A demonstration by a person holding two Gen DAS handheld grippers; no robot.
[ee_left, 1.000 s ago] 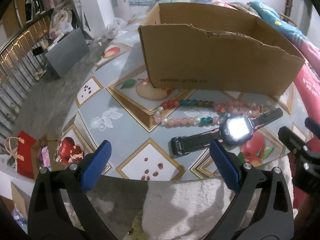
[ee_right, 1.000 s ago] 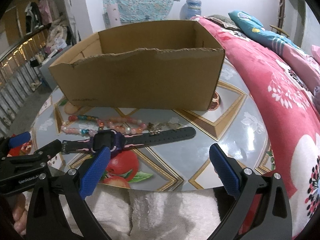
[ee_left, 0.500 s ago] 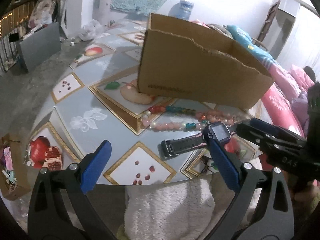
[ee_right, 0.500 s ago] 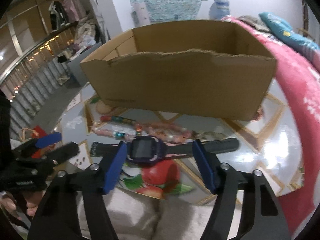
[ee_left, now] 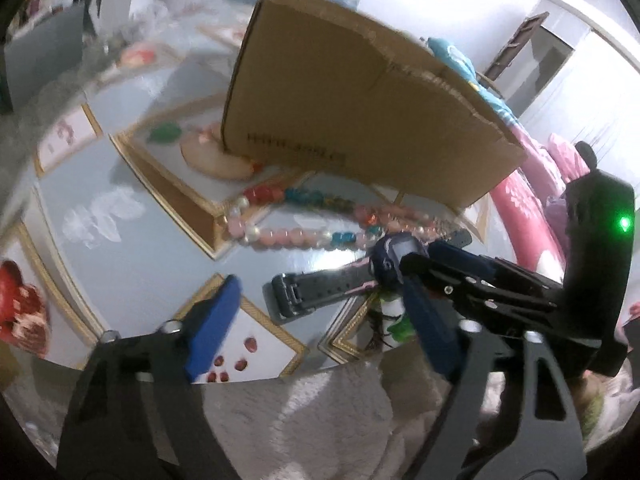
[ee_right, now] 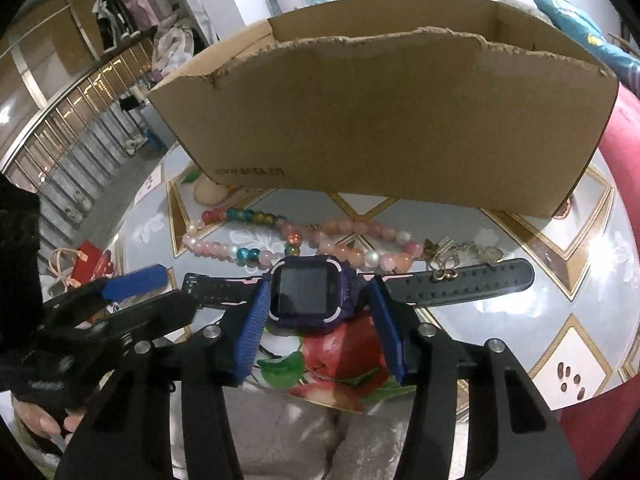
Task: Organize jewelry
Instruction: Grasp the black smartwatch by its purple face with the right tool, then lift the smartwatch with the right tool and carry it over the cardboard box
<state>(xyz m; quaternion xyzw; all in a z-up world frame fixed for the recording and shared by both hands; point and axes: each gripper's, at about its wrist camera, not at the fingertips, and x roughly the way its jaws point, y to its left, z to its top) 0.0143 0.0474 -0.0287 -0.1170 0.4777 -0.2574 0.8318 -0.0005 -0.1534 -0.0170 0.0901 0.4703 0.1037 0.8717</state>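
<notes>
While its jaws close, the right gripper (ee_right: pixel 316 312) brackets the smartwatch (ee_right: pixel 310 294) face, pads just beside it; the left gripper (ee_left: pixel 320 320), half-spread and closing, has the buckle strap between its fingers.

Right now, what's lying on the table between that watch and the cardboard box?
A string of pink and coloured beads lies between the watch and the cardboard box, with a small gold trinket at its end; the right wrist view shows it best.
</notes>
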